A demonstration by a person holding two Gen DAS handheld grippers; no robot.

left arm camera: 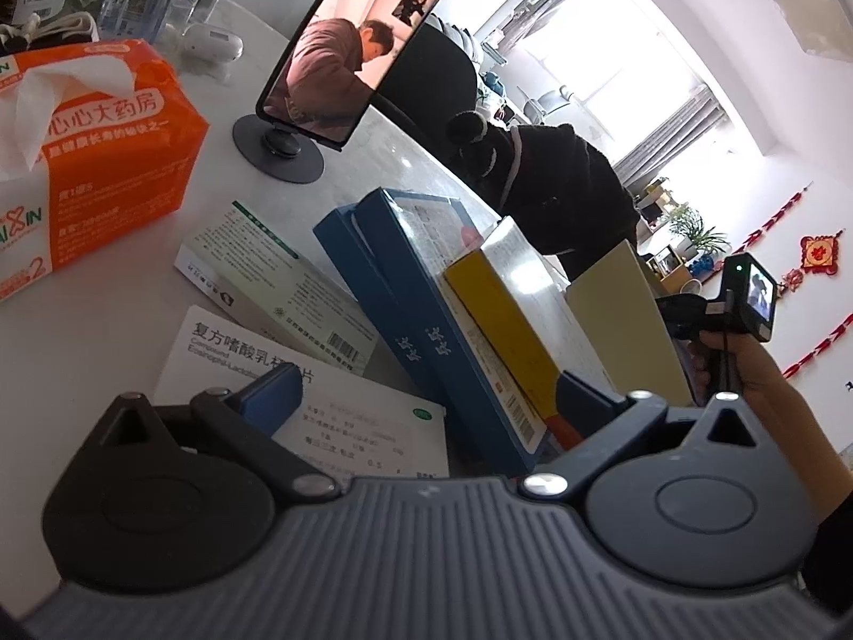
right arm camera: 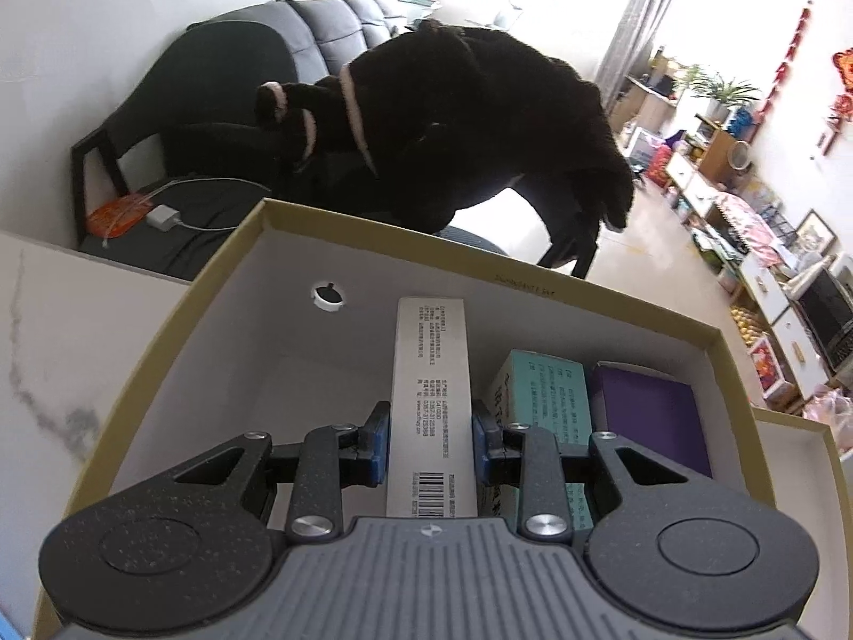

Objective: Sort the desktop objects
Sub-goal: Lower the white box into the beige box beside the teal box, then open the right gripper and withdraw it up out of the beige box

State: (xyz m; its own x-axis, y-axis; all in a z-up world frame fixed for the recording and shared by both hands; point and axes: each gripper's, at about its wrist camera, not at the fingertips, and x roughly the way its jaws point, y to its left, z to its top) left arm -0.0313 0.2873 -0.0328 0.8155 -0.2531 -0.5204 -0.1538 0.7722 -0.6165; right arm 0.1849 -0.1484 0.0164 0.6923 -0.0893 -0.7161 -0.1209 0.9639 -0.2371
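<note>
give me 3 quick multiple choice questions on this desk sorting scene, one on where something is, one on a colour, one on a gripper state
1. Where is the purple box?
A. on the tissue pack
B. inside the open cardboard box
C. under the phone stand

2. What colour is the tissue pack on the table?
A. orange and white
B. green
C. black

3. What is the right hand-held gripper doing?
A. hanging open over bare table
B. shut on a long white box
C. shut on a bottle

Answers:
1 B, it sits in the open cardboard box beside a teal box.
2 A, orange wrapper with white lower panel and white tissue sticking out.
3 B, both blue pads press the sides of the long white box over the cardboard box.
</note>
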